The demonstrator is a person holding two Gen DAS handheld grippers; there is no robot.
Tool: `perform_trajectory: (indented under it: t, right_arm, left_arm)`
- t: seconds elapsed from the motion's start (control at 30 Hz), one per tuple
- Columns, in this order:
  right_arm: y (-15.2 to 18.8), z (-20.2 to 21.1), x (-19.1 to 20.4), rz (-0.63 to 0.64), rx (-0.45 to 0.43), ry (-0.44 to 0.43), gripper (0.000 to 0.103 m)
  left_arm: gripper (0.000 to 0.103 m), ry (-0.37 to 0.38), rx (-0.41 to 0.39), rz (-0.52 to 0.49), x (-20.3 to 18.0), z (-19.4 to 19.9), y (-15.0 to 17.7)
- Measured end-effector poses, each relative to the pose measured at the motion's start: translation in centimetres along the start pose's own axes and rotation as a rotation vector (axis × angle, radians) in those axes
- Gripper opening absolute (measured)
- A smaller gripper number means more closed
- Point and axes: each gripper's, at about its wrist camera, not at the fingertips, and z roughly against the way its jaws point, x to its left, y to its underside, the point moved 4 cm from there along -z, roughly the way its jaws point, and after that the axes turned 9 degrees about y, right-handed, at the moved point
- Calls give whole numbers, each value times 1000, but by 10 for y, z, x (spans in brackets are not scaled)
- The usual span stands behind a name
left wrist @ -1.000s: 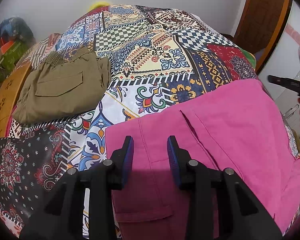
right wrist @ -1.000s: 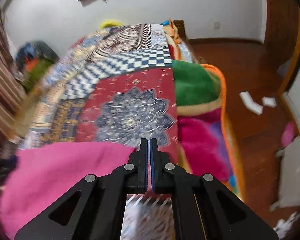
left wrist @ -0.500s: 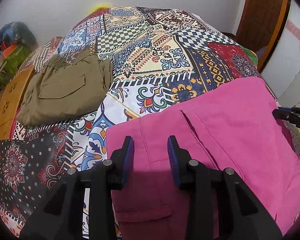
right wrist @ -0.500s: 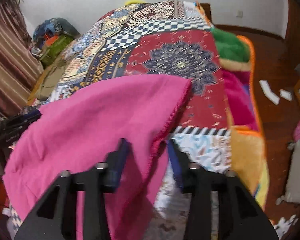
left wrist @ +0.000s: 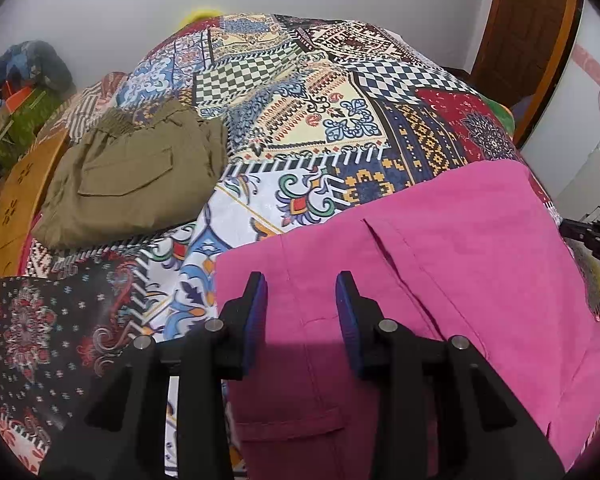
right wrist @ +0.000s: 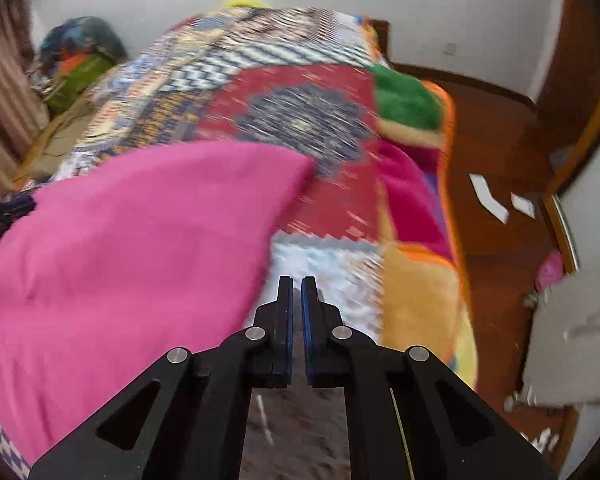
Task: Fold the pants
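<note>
Blurring hides quilt (right wrist: 292,120) detail; left gripper (left wrist: 301,304) jaws apart over pink pants (left wrist: 460,248); right gripper (right wrist: 297,292) jaws nearly closed, empty.

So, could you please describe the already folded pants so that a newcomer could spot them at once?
Start from the patchwork bedspread covering the bed. At its far left edge, beside the wooden board, lie the olive pants. Unlike the larger pink pants, they are a compact khaki bundle with a flap pocket.

Black left gripper (left wrist: 301,300) and right gripper (right wrist: 297,296), blue-padded fingers (left wrist: 260,312), silver screws.
</note>
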Motion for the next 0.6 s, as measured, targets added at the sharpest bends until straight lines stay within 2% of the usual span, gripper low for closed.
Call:
perform_trajectory:
  t: [0.13, 0.27, 0.43, 0.6]
  right_arm:
    - [-8, 38, -5, 29, -74, 39, 4]
    - [-24, 60, 6, 48, -122, 9, 7]
    - [-48, 68, 38, 50, -181, -56, 32]
    - [-69, 55, 97, 127, -171, -127, 33]
  left_arm:
    - [44, -9, -29, -9, 8, 22, 3]
    - [52, -36, -55, 11, 27, 41, 3]
    - [62, -30, -55, 44, 52, 49, -4]
    - [62, 28, -15, 57, 60, 29, -12]
